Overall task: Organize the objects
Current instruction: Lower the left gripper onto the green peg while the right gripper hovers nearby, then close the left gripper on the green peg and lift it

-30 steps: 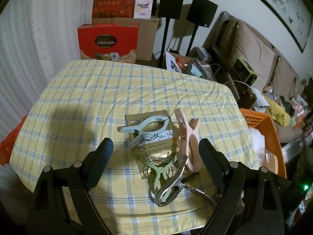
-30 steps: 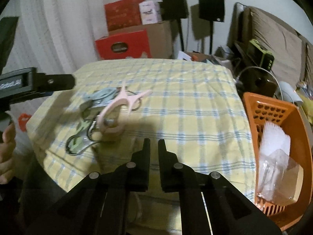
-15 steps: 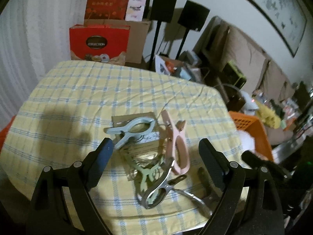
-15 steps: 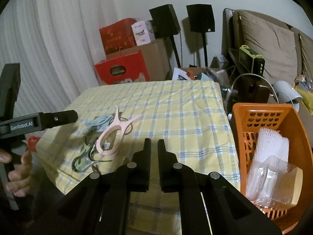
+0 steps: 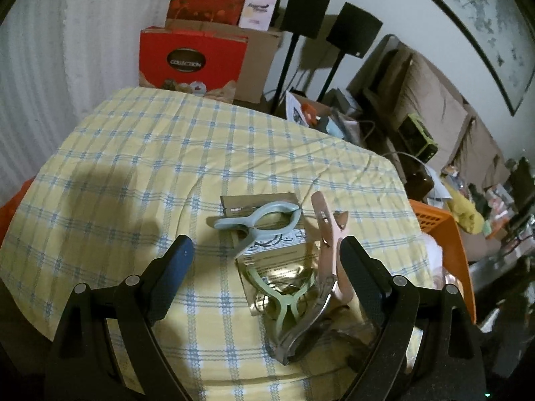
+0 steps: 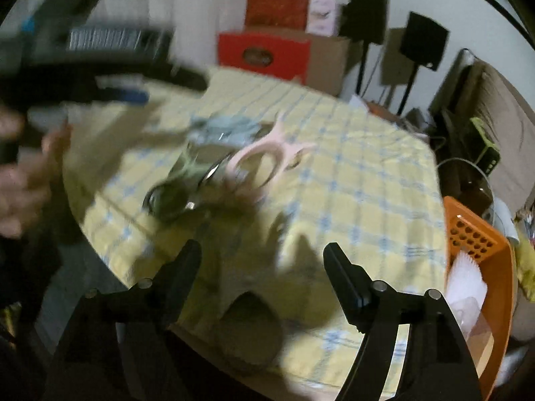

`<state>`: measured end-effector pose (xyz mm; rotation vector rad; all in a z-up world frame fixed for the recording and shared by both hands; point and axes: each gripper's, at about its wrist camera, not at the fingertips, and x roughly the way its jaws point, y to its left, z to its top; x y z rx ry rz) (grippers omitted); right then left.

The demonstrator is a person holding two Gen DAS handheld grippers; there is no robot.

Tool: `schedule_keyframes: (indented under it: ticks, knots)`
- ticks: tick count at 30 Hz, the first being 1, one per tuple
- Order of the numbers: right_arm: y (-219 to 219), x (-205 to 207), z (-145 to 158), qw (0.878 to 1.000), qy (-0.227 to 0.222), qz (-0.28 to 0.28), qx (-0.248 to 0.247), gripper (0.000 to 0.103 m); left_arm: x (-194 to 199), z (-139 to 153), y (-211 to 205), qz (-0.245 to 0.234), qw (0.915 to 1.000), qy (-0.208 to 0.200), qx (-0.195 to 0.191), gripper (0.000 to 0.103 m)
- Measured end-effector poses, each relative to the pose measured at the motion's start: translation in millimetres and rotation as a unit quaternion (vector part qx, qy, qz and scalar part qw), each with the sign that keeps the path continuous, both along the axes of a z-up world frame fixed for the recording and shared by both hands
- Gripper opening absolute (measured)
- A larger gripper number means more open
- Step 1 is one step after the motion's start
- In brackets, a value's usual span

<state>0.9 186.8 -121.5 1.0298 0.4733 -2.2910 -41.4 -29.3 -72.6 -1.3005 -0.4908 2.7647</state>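
Left gripper (image 5: 264,250) spread wide, empty, clips between its fingers: blue clip (image 5: 257,215), pink clip (image 5: 329,250). Right gripper (image 6: 262,260) opening, empty. Orange basket (image 5: 444,234) at right edge.

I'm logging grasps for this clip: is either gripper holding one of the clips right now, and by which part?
Nothing is held. The left gripper is open above the clips, and the right gripper is opening with only tablecloth between its jaws.

Matt woven checked cloth (image 5: 140,167) with slight creases, smooth matt plastic blue clip (image 5: 257,217), pink clip (image 5: 329,247) and green clip (image 5: 284,300), shiny metal clip (image 5: 301,330), glossy packet (image 5: 281,267), perforated orange plastic basket (image 6: 474,237), matt cardboard box (image 5: 257,63)
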Motion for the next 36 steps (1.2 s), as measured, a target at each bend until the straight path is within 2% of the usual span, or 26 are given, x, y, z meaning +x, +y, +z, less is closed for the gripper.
schedule_keyframes:
  ticks: [2, 3, 5, 10, 13, 16, 19, 21, 23, 25, 27, 30, 36]
  knots:
    - [-3.7, -0.8, -8.0, 1.000, -0.008, -0.002, 0.013, 0.061, 0.5, -0.3, 2.7, -0.016, 0.9999, 0.000, 0.001, 0.089]
    - [-2.0, -2.1, -9.8, 1.000, -0.018, 0.000, 0.003, 0.041, 0.7, -2.0, 8.2, -0.041, 0.9991, -0.004, -0.006, 0.092]
    - [7.6, -7.1, -8.8, 0.999, -0.041, -0.010, -0.026, 0.041, 1.5, -5.3, 22.3, -0.104, 0.9940, -0.015, -0.033, 0.092]
    - [40.0, -21.2, -1.8, 0.995, -0.037, -0.077, -0.049, 0.041, 11.8, -19.0, 54.6, -0.214, 0.9709, -0.047, -0.096, 0.092]
    - [58.4, -29.3, 2.1, 0.991, -0.041, -0.110, -0.060, 0.041, 17.4, -27.8, 77.9, -0.233, 0.9594, -0.049, -0.151, 0.092]
    - [67.2, -29.6, 7.5, 0.989, -0.039, -0.121, -0.070, 0.041, 17.5, -38.2, 90.8, -0.235, 0.9542, -0.062, -0.174, 0.088]
    - [63.7, -34.1, 11.6, 0.990, -0.037, -0.120, -0.072, 0.041, 17.8, -42.2, 95.6, -0.232, 0.9528, -0.063, -0.185, 0.082]
    - [62.9, -36.3, 12.2, 0.990, -0.037, -0.119, -0.072, 0.041, 17.7, -43.3, 96.4, -0.230, 0.9529, -0.056, -0.190, 0.066]
    - [62.4, -35.3, 11.5, 0.990, -0.038, -0.118, -0.070, 0.041, 18.5, -44.0, 96.0, -0.221, 0.9549, -0.042, -0.193, 0.055]
    - [62.4, -35.6, 10.3, 0.990, -0.039, -0.118, -0.068, 0.041, 15.7, -43.2, 91.7, -0.219, 0.9574, -0.037, -0.184, 0.050]
    - [62.1, -34.7, 9.7, 0.990, -0.039, -0.120, -0.068, 0.041, 13.2, -42.2, 86.7, -0.215, 0.9611, -0.037, -0.169, 0.038]
    - [63.1, -34.9, 9.7, 0.989, -0.038, -0.122, -0.069, 0.041, 9.1, -39.8, 77.3, -0.204, 0.9673, -0.041, -0.144, 0.027]
    - [63.8, -35.5, 9.2, 0.989, -0.038, -0.124, -0.070, 0.041, 8.3, -31.2, 67.3, -0.192, 0.9743, -0.043, -0.110, 0.026]
